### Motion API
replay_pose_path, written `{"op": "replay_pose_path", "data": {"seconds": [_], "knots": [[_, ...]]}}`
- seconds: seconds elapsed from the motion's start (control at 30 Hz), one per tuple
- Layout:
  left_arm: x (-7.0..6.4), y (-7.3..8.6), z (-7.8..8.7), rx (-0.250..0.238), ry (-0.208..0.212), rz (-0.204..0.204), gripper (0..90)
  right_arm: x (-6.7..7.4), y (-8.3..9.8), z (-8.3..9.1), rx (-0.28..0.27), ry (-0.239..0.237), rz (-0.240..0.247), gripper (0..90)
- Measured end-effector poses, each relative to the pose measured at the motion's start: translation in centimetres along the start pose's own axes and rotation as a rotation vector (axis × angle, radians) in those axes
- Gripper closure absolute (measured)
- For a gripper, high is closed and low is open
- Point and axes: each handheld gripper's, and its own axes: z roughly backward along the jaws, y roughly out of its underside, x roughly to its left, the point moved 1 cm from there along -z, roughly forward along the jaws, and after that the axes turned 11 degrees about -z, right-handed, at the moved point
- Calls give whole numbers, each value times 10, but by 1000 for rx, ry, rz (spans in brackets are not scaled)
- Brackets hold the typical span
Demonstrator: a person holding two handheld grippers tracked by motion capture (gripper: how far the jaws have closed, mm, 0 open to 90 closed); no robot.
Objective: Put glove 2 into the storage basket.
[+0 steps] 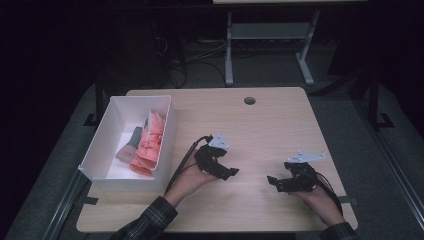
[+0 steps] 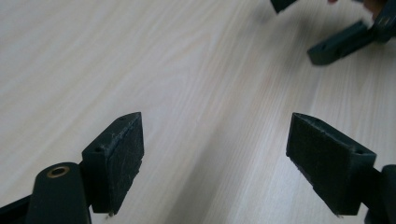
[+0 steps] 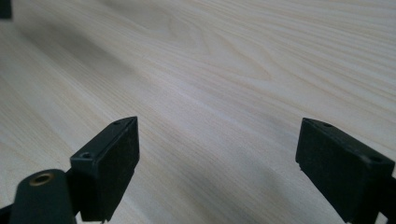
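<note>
High view adds white box (image 1: 112, 145) with pink cloth (image 1: 149, 142), left of left gripper (image 1: 233, 172). Right gripper (image 1: 272, 181) near. Both spread wide over bare table (image 1: 260, 125), nothing held.

Black claws (image 1: 231, 172) & (image 1: 272, 181); white box (image 1: 120, 185) w/ coral-pink cloth (image 1: 150, 142); pale woodgrain table (image 1: 270, 130); plaid sleeve (image 1: 150, 220)

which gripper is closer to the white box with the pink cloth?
Left. The left gripper is just right of the white box, near its front right corner but apart from it. The right gripper is farther right across bare table. Both are open and empty.
</note>
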Motion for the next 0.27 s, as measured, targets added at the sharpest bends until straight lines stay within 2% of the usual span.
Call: {"op": "replay_pose_path", "data": {"seconds": [0.13, 0.2, 0.27], "knots": [[-2, 9, -6, 12, 8, 11, 181, 1, 0, 0, 2, 0, -3, 131], [-2, 11, -7, 26, 10, 2, 181, 1, 0, 0, 1, -1, -2, 131], [-3, 11, -8, 14, 10, 12, 181, 0, 0, -1, 2, -2, -1, 131]]}}
